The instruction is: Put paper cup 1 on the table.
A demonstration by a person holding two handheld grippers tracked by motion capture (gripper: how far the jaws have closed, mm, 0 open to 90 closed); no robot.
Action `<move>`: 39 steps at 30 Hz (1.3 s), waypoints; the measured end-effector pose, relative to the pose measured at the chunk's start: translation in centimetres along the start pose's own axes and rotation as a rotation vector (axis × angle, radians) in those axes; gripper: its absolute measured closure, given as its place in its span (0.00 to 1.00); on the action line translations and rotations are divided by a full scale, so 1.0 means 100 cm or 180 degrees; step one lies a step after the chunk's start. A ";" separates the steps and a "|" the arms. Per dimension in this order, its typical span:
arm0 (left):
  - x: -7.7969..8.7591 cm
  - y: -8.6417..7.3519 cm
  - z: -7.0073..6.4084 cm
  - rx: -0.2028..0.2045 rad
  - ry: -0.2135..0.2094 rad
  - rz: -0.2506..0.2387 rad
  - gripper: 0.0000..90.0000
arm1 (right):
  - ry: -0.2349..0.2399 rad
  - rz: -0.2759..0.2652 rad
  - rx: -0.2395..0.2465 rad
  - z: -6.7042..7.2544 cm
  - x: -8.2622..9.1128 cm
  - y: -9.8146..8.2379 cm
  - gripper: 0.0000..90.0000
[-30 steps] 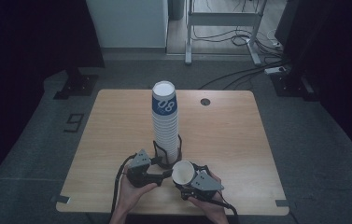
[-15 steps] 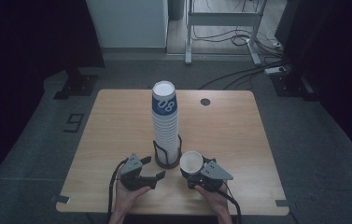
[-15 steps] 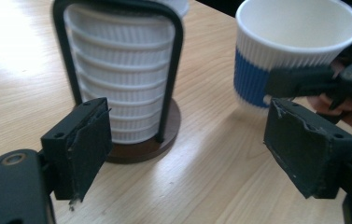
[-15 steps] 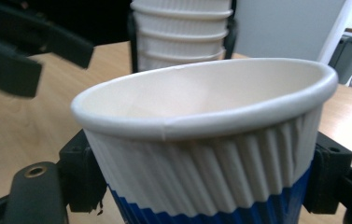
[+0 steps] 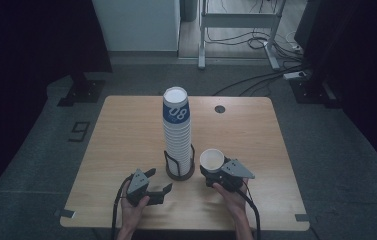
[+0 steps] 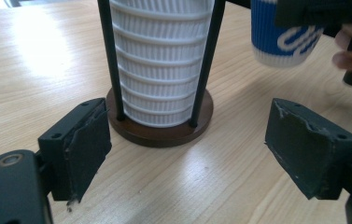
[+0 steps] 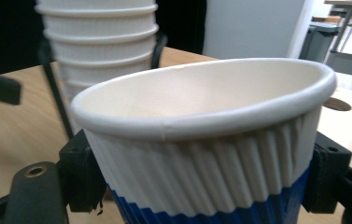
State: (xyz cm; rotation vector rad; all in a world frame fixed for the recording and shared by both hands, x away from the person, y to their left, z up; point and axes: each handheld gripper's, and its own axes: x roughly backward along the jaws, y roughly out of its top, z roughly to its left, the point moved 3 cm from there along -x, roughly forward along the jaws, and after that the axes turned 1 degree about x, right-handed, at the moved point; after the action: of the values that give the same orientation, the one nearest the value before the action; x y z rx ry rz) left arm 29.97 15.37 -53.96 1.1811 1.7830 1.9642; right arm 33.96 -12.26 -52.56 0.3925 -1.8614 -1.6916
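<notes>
- High view: the right gripper (image 5: 215, 172) has carried its paper cup (image 5: 212, 159) out to the right, away from the stack of cups (image 5: 177, 131); a second ago that cup sat close against the stack's foot. The left gripper (image 5: 160, 184) has come lower and its jaws have just been opening, with nothing between them.
- The cup stands upright, mouth up, its long axis vertical, just right of the dark holder (image 5: 179, 171) at the near middle of the table (image 5: 121, 140).
- The table is pale wood; grey floor, cables and a metal frame lie beyond it, and the room is dark at both sides.
- Left gripper view: the two black pads (image 6: 88, 144) stand wide apart and empty over the wood, facing the holder's round brown base (image 6: 160, 131) and its ribbed white cups (image 6: 162, 65). The blue-and-white cup (image 6: 283, 37) hangs at upper right, clear of the tabletop.
- Right gripper view: the jaws press on either side of the cup (image 7: 206, 154), ribbed white above, blue below, its open rim tilted slightly; the stack (image 7: 100, 46) rises behind at left.
</notes>
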 end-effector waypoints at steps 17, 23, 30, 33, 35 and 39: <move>-0.009 -0.012 -0.006 -0.0084 0.0125 -0.0135 0.17 | -0.0240 0.0175 -0.0182 -0.032 -0.036 -0.013 0.21; -0.007 -0.012 -0.004 -0.0031 0.0088 -0.0236 0.16 | -0.0284 0.0204 -0.0173 -0.040 -0.047 -0.010 0.21; 0.000 -0.015 -0.003 0.0019 0.0167 -0.0494 0.16 | -0.0333 0.0314 -0.0169 -0.047 -0.056 -0.013 0.21; 0.002 -0.015 -0.002 0.0063 0.0201 -0.0550 0.16 | -0.0323 0.0322 -0.0249 -0.050 -0.058 -0.013 0.21; 0.001 -0.015 -0.003 0.0035 0.0240 -0.0539 0.16 | -0.0332 0.0375 -0.0253 -0.050 -0.061 -0.014 0.21; 0.001 -0.015 -0.004 0.0013 0.0264 -0.0533 0.16 | -0.0326 0.0392 -0.0318 -0.050 -0.064 -0.018 0.21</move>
State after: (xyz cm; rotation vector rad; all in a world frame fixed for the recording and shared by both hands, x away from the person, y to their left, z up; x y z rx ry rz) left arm 29.09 15.49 -55.26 0.9307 1.8610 1.9391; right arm 41.73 -12.84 -55.66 0.1501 -1.8244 -1.7407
